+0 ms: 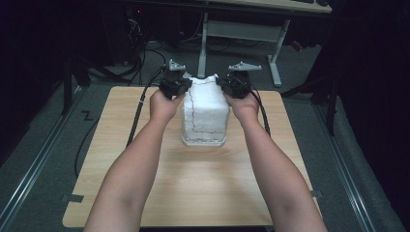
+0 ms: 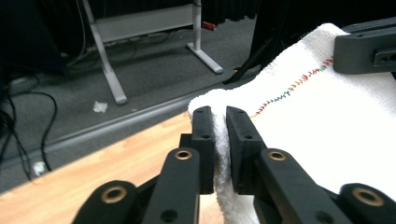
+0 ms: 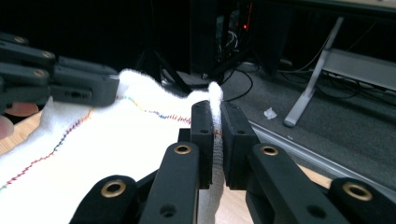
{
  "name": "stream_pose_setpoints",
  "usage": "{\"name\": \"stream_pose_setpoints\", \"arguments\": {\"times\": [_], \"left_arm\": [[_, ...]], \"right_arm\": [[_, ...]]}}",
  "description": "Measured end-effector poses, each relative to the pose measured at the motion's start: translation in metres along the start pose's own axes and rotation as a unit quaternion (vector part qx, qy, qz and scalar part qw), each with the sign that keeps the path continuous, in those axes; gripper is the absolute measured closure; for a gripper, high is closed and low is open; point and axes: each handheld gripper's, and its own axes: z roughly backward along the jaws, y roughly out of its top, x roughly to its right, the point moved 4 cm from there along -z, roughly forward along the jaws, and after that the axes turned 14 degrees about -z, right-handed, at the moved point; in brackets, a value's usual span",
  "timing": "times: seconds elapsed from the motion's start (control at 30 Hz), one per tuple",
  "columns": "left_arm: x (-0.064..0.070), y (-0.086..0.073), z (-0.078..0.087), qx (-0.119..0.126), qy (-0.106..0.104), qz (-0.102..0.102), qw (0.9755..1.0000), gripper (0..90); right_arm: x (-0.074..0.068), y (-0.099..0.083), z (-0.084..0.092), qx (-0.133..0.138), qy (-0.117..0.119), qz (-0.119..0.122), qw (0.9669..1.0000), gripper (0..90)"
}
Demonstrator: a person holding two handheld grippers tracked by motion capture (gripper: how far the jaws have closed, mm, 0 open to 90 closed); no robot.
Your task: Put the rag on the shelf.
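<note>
Forearms reach in from table's [image 1: 145, 203] near edge; left gripper [image 1: 175, 86] & right gripper [image 1: 234, 87] each pinch a top corner of white towel [image 1: 205, 113], jaws nearly closed on cloth, towel hanging toward far edge.

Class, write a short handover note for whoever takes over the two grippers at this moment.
Left gripper: jaws pinch one top corner of the white towel.
Right gripper: jaws pinch the other top corner.
Towel: hangs stretched between the two grippers over the wooden table; its lower edge rests on the tabletop; multicoloured stitching runs across it.
Done: both corners gripped, towel spread.
Left: probably lay it flat or fold it.
</note>
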Motion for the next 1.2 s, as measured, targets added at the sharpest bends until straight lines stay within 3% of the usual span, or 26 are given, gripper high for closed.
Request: {"name": "stream_pose_setpoints", "arguments": {"times": [0.03, 0.07, 0.13, 0.37, 0.63, 0.8, 0.9, 1.0, 1.03, 1.1, 1.2], "left_arm": [[-0.001, -0.002, -0.001, -0.007, -0.004, 0.008, 0.9999, 78.6], [-0.003, -0.004, -0.002, -0.006, -0.004, 0.016, 0.9998, 66.3], [-0.006, -0.004, 0.000, 0.005, 0.001, 0.026, 0.9996, 61.1], [-0.009, -0.003, 0.006, 0.016, 0.006, 0.023, 0.9996, 61.0], [-0.007, -0.006, 0.014, 0.031, 0.000, 0.035, 0.9989, 58.5], [-0.005, -0.009, 0.031, 0.045, 0.006, 0.033, 0.9984, 57.4], [-0.003, -0.012, 0.044, 0.062, 0.003, 0.045, 0.9971, 56.1], [0.001, -0.016, 0.055, 0.064, 0.005, 0.036, 0.9973, 54.8], [0.003, -0.018, 0.060, 0.068, 0.002, 0.036, 0.9970, 52.6], [0.008, -0.025, 0.071, 0.079, -0.009, 0.038, 0.9961, 51.7], [0.017, -0.038, 0.090, 0.086, -0.005, 0.023, 0.9960, 50.6]], "right_arm": [[0.000, 0.000, 0.000, 0.000, 0.000, 0.000, 1.0000, 82.2], [0.001, -0.001, -0.002, -0.005, 0.006, -0.010, 0.9999, 75.5], [0.002, -0.001, -0.002, -0.005, 0.007, -0.012, 0.9999, 75.5], [0.007, 0.000, 0.002, -0.006, 0.001, -0.011, 0.9999, 75.3], [0.012, -0.004, 0.012, -0.008, 0.005, -0.015, 0.9998, 72.8], [0.012, -0.010, 0.025, 0.001, 0.001, -0.002, 1.0000, 69.3], [0.012, -0.014, 0.036, 0.008, 0.001, 0.004, 1.0000, 67.3], [0.010, -0.020, 0.047, 0.014, -0.008, 0.010, 0.9998, 66.1], [0.006, -0.026, 0.058, 0.023, -0.005, 0.013, 0.9996, 65.3], [0.004, -0.028, 0.062, 0.024, -0.008, 0.018, 0.9995, 65.2], [-0.003, -0.037, 0.080, 0.037, -0.004, 0.035, 0.9987, 63.3]]}}
